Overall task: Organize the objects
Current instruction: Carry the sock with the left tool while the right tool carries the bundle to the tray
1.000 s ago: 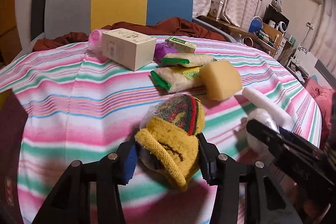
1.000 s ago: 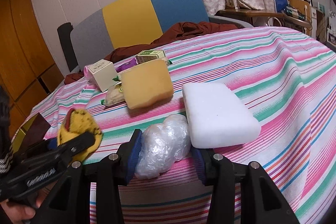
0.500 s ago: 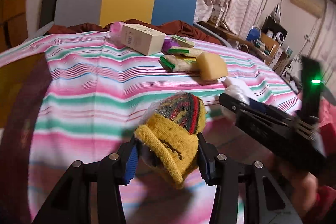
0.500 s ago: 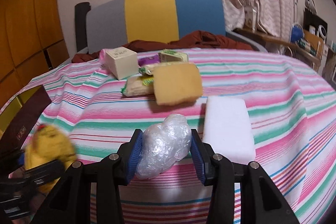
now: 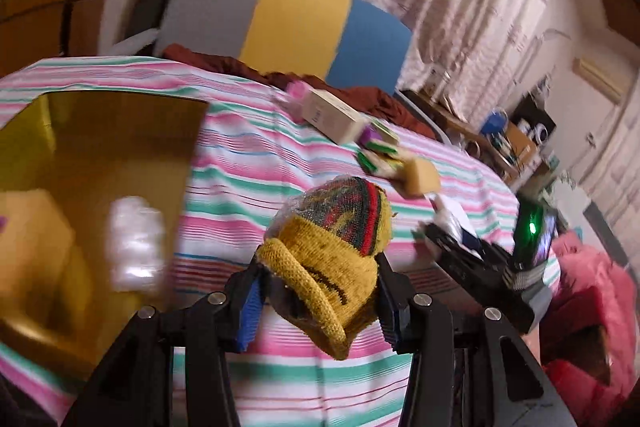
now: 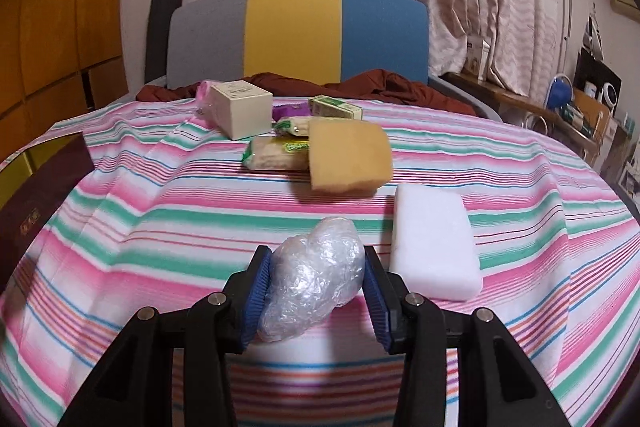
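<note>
Right now the left gripper point(image 5: 318, 301) has its fingers point(image 5: 249, 311) clamped on a knitted yellow cap point(image 5: 332, 259), bundled in clear film, the striped crown pointing away and up, the rolled brim sagging toward the camera. So the bundle's long axis runs along the fingers, not across them. Off to the left of that cap, close by, sits an open box with a golden lining point(image 5: 120, 131); a crumpled white wad point(image 5: 134, 243) lies inside it already, though the blur hides detail. That box looks like the drop spot, and the left hand is the nearer one, with the box lying to its left and a little below.

Over on the right gripper point(image 6: 314, 297), the fingers point(image 6: 256, 291) are pressed on a ball of crinkled clear plastic point(image 6: 312, 279), held above the striped cloth point(image 6: 160, 227) on the surface. Just right of it rests a white foam block point(image 6: 434, 247); farther back a yellow sponge point(image 6: 348, 159), a wafer packet point(image 6: 276, 155) and a cream carton point(image 6: 240, 111). The dark box flap point(image 6: 40, 195) shows at the far left edge, well away from this hand.
</note>
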`<state>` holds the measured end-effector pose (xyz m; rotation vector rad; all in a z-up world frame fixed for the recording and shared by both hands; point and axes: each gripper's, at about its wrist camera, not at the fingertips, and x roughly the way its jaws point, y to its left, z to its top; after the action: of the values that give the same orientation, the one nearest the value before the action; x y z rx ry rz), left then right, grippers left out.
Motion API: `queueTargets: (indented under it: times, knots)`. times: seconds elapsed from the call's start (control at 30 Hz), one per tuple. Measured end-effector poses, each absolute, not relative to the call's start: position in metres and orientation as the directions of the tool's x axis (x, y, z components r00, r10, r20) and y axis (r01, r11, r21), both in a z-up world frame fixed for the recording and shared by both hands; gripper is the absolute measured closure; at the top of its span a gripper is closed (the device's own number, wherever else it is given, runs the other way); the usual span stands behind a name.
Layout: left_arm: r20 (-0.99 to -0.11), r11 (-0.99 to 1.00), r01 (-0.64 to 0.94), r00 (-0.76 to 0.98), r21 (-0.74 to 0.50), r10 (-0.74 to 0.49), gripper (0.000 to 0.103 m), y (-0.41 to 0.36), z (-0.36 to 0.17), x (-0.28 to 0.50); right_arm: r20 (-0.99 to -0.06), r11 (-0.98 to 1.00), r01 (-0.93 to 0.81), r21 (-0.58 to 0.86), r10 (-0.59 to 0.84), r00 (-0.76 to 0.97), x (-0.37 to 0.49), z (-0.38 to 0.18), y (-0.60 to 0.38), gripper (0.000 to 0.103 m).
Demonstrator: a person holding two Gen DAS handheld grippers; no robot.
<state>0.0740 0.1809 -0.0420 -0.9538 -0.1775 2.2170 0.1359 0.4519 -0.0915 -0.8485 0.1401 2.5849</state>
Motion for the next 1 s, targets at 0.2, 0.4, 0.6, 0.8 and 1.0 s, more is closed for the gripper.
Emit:
queueTargets:
  times: [0.2, 0.4, 0.6, 0.8, 1.0]
  knots:
    - [-0.588, -0.804, -0.449, -0.551, -0.390, 0.592, 0.054, 0.126, -0.038, 0.062, -0.590, -0.895, -0.444, -0.049, 0.385, -0.710, 0.135, -0.086, 0.448, 0.058]
    - [-0.631, -0.858, -0.372, -0.583, -0.353, 0.512, 0.054, 0.091, -0.050, 0.052, -0.519, -0.930, -0.352, 0.105, 0.251, -0.817, 0.136, -0.048, 0.404, 0.058]
    - [-0.658, -0.877, -0.346, -0.580, -0.334, 0.480, 0.053, 0.079, -0.061, 0.051, -0.428, -0.966, -0.162, 0.203, 0.062, -0.902, 0.124, -0.004, 0.343, 0.058]
    - [-0.605, -0.859, -0.345, -0.611, -0.377, 0.511, 0.023, 0.068, -0.055, 0.059, -0.413, -0.972, -0.036, 0.231, -0.065, -0.909, 0.110, 0.011, 0.298, 0.058]
    - [-0.560, -0.866, -0.288, -0.670, -0.408, 0.487, 0.009, 0.049, -0.051, 0.063, -0.467, -0.963, 0.037, 0.267, -0.163, -0.869, 0.094, 0.003, 0.267, 0.058]
